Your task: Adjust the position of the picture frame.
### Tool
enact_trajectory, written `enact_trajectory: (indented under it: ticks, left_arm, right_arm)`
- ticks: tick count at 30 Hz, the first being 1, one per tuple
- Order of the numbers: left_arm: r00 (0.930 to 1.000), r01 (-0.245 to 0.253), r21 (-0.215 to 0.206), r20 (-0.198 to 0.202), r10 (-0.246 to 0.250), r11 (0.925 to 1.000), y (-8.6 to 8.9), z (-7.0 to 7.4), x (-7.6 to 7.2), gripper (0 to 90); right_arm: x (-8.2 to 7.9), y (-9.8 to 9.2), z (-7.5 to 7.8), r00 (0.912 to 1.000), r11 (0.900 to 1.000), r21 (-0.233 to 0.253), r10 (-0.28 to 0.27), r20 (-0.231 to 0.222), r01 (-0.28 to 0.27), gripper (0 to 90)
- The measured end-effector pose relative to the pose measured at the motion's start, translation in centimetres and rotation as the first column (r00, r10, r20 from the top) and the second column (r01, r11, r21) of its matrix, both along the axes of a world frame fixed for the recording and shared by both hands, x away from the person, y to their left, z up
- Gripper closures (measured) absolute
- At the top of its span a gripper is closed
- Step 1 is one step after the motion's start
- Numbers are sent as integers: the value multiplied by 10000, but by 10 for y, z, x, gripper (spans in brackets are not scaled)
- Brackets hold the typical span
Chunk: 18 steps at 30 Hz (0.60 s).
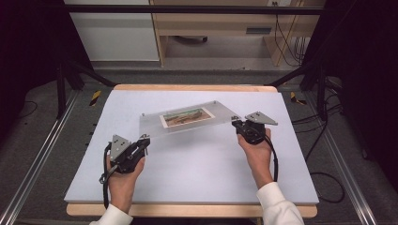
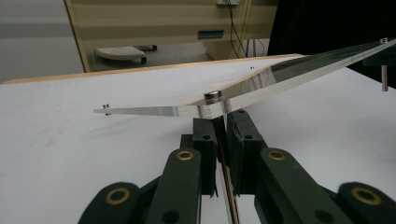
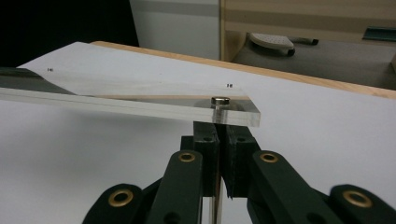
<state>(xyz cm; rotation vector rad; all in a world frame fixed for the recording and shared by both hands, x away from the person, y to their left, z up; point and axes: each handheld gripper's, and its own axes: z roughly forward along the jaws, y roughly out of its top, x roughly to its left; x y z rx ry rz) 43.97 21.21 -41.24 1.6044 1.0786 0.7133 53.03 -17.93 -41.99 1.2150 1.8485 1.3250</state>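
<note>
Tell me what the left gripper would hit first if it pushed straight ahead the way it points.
Probably nothing solid soon: the left gripper is already shut on a standoff under the clear acrylic photo frame. Ahead lies bare white tabletop, though depth is unclear.

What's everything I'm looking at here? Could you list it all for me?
acrylic photo frame: one, clear, held above the table by two corner legs
picture: one, green and brown, inside the frame
metal caps: four, silver, at the frame's corners
table: one, white top, wood edge
left gripper: one, black, jaws shut on a near corner leg
right gripper: one, black, jaws shut on the other near corner leg
hands: two, white sleeves, bottom of high view
</note>
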Motion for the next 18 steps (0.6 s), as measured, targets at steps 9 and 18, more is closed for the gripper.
enact_trajectory:
  ticks: [9, 18]
  left_arm:
    - [9992, 390, -70, 22, -390, 9992, -18, -2, 8, 818]
    - [9981, 616, -75, -6, -616, 9981, -24, -3, 12, 818]
  right_arm:
    - [-10, -24, -1, 9992, 9992, 100, -389, 18, 389, 856]
    - [-21, -34, -1, 9981, 9980, 140, -616, 100, 614, 855]
